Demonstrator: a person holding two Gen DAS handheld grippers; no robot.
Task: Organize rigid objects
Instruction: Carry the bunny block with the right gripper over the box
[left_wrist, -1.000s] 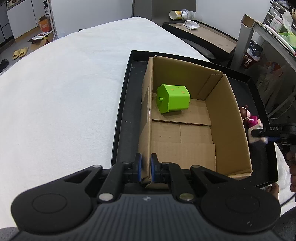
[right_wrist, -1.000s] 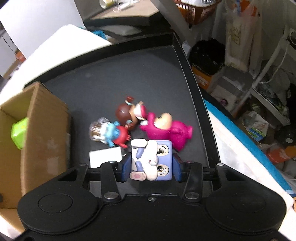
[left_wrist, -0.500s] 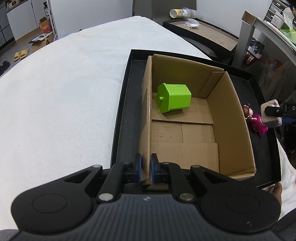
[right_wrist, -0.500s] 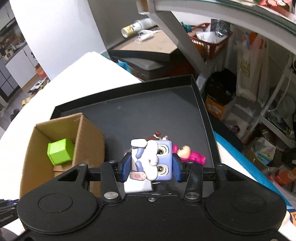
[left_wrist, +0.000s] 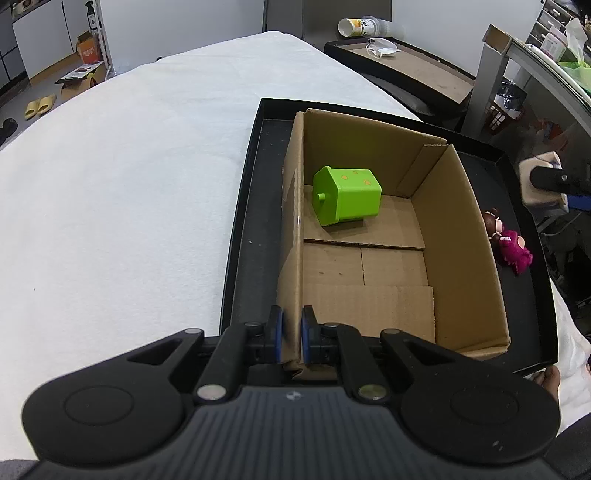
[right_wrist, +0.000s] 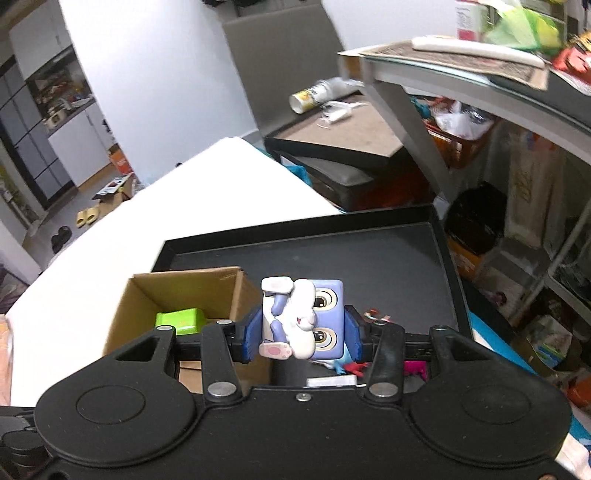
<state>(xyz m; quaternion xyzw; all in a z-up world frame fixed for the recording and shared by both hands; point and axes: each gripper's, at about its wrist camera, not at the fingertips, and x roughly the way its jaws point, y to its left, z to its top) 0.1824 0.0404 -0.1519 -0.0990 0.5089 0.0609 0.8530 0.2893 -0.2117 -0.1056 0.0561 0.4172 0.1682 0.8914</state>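
Pinching the cardboard box wall near its corner, the left claw is clamped; the right claw grips a purple cube toy beside the box, a green toy lying inside.

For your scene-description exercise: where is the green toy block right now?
In the left wrist view, the green toy block lies tipped inside the cardboard box, near its far-left corner; the box sits in the black tray.
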